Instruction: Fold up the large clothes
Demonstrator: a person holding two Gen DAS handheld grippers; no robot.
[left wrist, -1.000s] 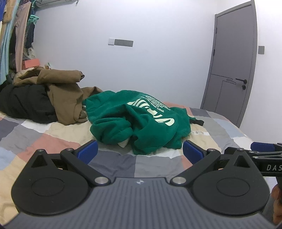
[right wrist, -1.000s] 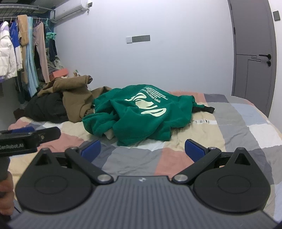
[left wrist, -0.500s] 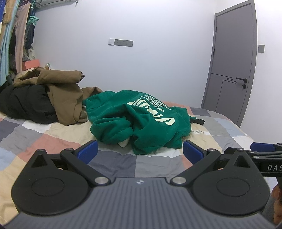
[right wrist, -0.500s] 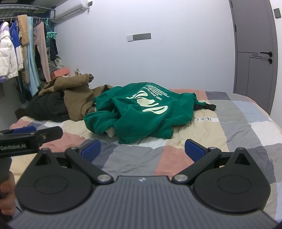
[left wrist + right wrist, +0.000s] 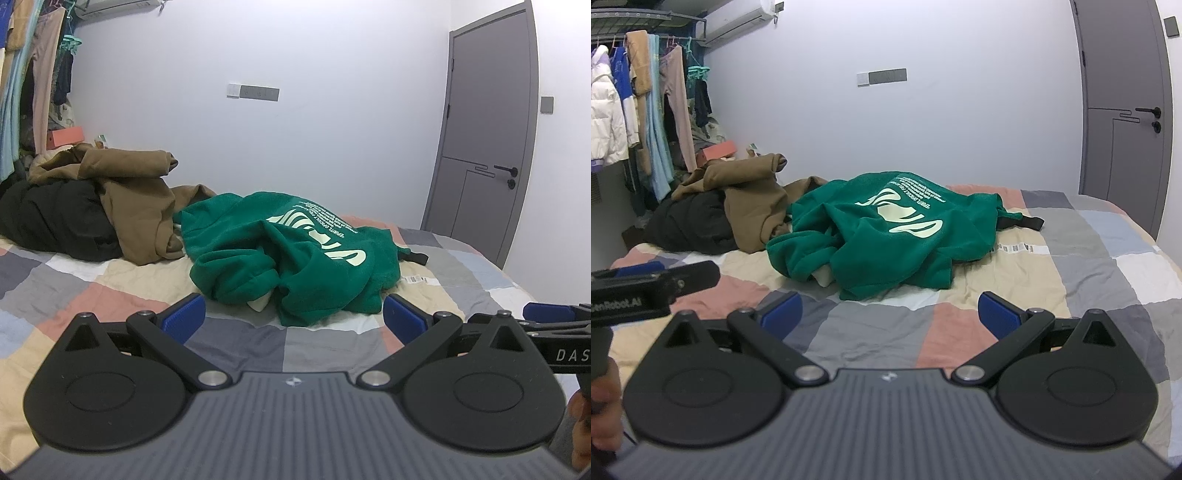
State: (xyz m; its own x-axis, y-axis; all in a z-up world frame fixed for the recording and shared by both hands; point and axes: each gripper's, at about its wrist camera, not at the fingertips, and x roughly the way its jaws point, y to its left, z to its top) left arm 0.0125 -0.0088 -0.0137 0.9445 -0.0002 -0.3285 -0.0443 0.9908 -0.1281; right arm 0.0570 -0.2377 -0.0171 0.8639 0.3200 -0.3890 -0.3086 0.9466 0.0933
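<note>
A green sweatshirt (image 5: 295, 254) (image 5: 886, 236) with pale print lies crumpled in a heap in the middle of the patchwork bed (image 5: 240, 339) (image 5: 879, 328). My left gripper (image 5: 293, 321) hovers over the bed's near part, short of the heap, open with nothing between its blue pads (image 5: 184, 319). My right gripper (image 5: 888, 314) is held the same way beside it, open and empty, a little short of the sweatshirt's near hem. Each gripper shows at the edge of the other's view.
A brown garment (image 5: 140, 206) (image 5: 753, 195) lies over a black one (image 5: 55, 221) (image 5: 690, 225) at the bed's far left. Clothes hang on a rack (image 5: 639, 110) at the left wall. A grey door (image 5: 484, 147) (image 5: 1123, 107) stands at the right.
Both grippers have drifted slightly, the right one rising a little toward the sweatshirt. Jaws stay open and the clothes have not moved.
</note>
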